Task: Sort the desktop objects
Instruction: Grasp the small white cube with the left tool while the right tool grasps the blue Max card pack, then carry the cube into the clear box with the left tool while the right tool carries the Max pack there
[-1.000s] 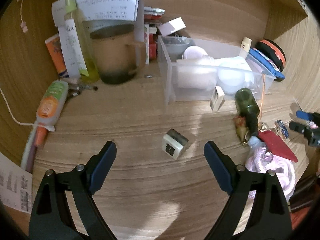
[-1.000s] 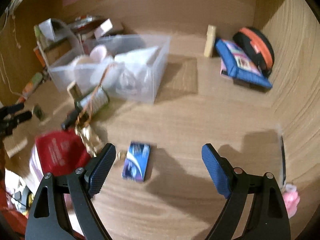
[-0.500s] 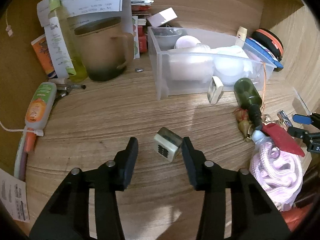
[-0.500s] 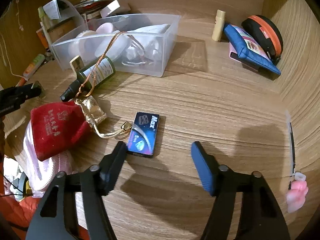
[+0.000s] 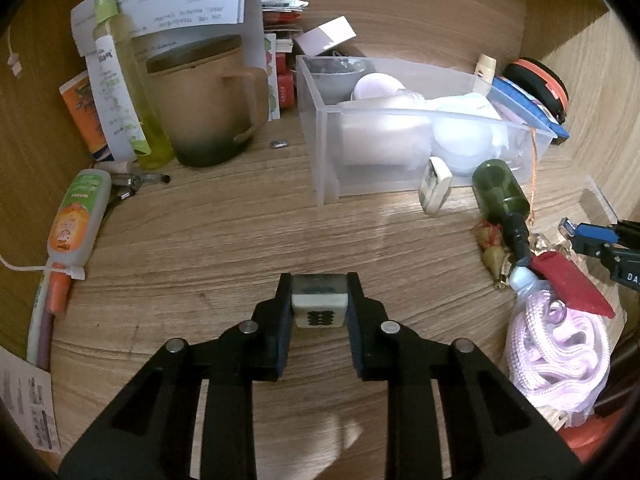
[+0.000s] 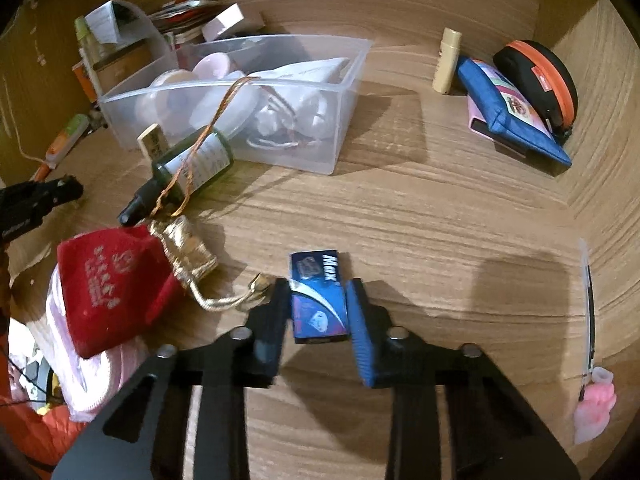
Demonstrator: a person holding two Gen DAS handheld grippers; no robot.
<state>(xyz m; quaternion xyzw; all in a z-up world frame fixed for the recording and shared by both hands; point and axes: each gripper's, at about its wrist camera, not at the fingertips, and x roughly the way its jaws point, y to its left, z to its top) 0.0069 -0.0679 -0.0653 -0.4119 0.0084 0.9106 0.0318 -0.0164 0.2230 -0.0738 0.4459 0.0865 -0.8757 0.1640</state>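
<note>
- Left gripper [image 5: 319,304]: jaws closed on the mahjong tile [image 5: 319,306], which sits squarely between the pads at their tips, patterned face toward the camera. Whether the tile is touching the desk [image 5: 224,248] cannot be told from this view.
- Right gripper [image 6: 318,308]: jaws drawn in against the long sides of the blue box [image 6: 319,298]; the box lies flat on the desk, its far end projecting past the jaw tips.
- Clear plastic bin [image 6: 340,92] stands further back on the desk, well apart from both grippers.
- Green bottle [image 6: 188,168] lies on its side just in front of the bin.
- Red pouch [image 6: 104,280] lies left of the blue box.
</note>
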